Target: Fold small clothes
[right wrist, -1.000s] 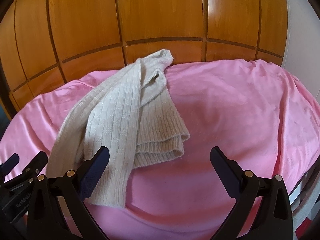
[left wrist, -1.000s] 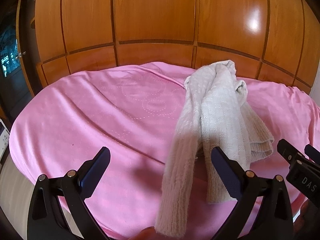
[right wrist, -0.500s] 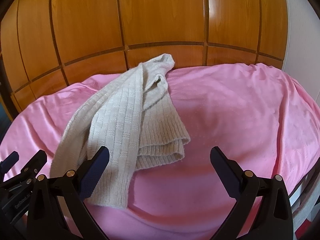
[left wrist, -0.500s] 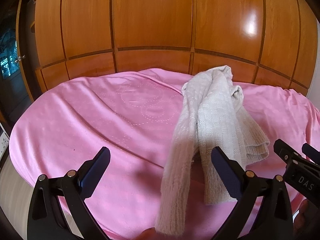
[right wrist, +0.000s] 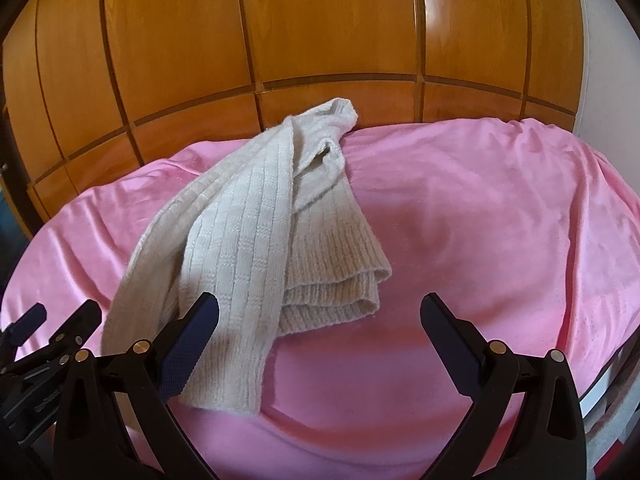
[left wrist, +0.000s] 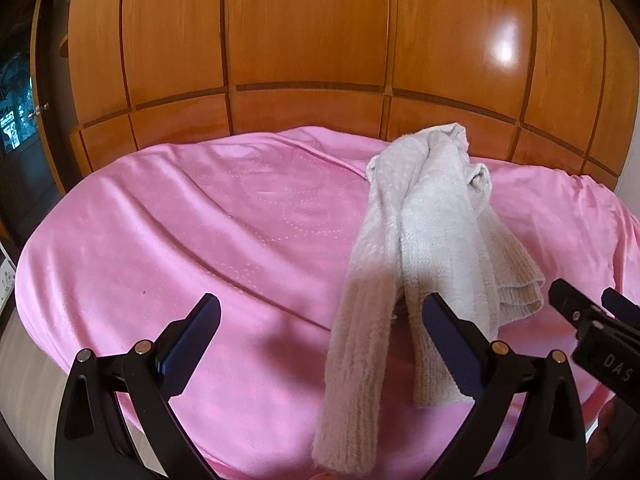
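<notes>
A cream knitted sweater (left wrist: 432, 232) lies bunched in a long heap on a pink blanket (left wrist: 200, 240). It also shows in the right wrist view (right wrist: 248, 232), with its ribbed hem folded over at the right. My left gripper (left wrist: 320, 312) is open and empty above the near edge of the blanket, its right finger over a hanging sleeve end. My right gripper (right wrist: 320, 312) is open and empty, hovering just in front of the ribbed hem. Each gripper shows at the edge of the other's view.
A glossy wooden panelled wardrobe (left wrist: 304, 40) stands close behind the pink blanket (right wrist: 480, 220). A dark doorway (left wrist: 20, 120) is at the far left. A white wall (right wrist: 600, 60) is at the right.
Both views have tilted up slightly, so the sweater and blanket sit lower in frame. The sweater has not moved and both grippers stay open.
</notes>
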Demonstrator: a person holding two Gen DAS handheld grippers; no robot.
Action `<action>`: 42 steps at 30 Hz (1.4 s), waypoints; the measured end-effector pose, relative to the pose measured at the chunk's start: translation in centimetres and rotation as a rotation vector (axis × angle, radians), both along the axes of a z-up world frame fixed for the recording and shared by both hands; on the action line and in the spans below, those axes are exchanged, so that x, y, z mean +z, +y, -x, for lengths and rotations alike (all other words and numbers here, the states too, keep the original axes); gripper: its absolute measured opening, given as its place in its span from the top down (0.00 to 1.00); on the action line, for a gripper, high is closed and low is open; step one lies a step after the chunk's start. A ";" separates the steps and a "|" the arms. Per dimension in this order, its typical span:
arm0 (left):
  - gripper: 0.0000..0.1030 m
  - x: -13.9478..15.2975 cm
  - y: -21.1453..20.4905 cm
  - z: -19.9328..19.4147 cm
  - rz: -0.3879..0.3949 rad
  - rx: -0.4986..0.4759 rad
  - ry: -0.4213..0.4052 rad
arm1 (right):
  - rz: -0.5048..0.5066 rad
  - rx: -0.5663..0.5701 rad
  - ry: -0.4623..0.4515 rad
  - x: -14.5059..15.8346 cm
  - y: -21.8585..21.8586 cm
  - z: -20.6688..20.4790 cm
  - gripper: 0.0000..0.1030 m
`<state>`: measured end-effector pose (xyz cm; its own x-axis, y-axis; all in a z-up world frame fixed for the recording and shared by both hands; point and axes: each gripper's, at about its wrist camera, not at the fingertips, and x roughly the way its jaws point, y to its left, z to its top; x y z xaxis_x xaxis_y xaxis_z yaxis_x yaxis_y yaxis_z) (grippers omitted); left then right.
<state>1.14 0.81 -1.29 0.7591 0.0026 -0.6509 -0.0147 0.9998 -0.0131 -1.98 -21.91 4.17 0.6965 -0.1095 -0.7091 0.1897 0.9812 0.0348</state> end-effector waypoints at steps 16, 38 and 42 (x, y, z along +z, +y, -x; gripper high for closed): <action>0.16 -3.2 1.4 -1.7 0.040 -0.125 0.116 | -0.144 0.125 0.059 -2.5 -2.1 -8.1 0.32; 0.94 2.6 16.6 -13.2 0.243 0.166 0.041 | 0.423 -0.046 0.035 5.4 -16.8 -14.0 0.92; 0.94 3.9 19.1 -18.9 0.216 0.286 0.026 | 0.527 -0.298 0.105 5.3 -26.2 -17.7 0.93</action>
<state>20.05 19.95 2.60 0.7305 0.0724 -0.6790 -0.2964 0.9295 -0.2197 15.73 -48.15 9.45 0.5115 -0.6430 -0.5700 0.4343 0.7658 -0.4742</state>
